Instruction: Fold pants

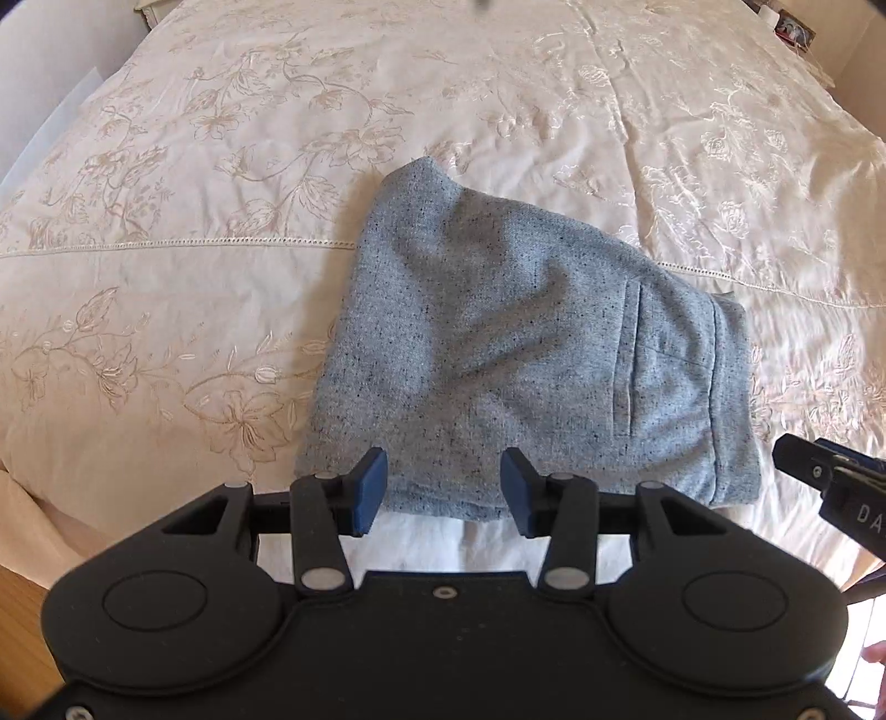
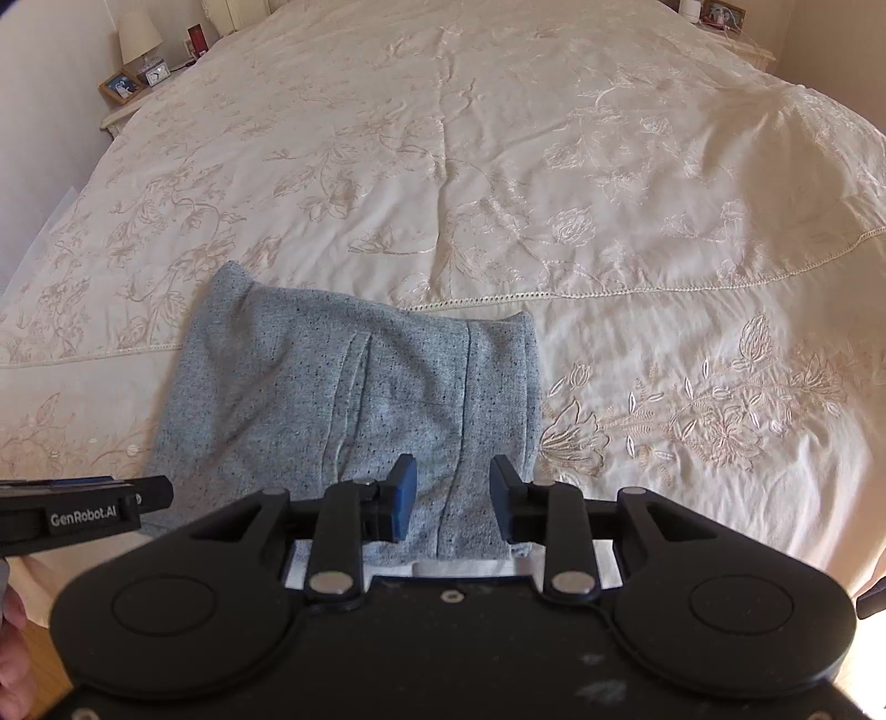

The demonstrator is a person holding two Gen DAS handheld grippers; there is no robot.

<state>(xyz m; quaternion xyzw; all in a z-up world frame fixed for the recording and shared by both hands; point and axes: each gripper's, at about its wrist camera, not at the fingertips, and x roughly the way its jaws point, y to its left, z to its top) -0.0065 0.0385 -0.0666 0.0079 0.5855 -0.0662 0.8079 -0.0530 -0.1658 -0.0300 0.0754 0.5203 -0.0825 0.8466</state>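
Grey speckled pants (image 1: 515,343) lie folded into a compact bundle on the cream bed cover, near its front edge; they also show in the right wrist view (image 2: 343,399). My left gripper (image 1: 443,490) is open and empty, just above the bundle's near edge. My right gripper (image 2: 453,498) is open and empty, over the near right part of the bundle by the waistband. The right gripper's side shows at the right edge of the left wrist view (image 1: 830,482), and the left gripper's side at the left of the right wrist view (image 2: 83,512).
The embroidered cream bedspread (image 2: 554,194) covers the whole bed. A nightstand with a lamp (image 2: 138,39), clock and photo frame (image 2: 120,86) stands at the far left. Another nightstand (image 2: 736,39) is at the far right. Wooden floor (image 1: 22,620) lies below the bed's edge.
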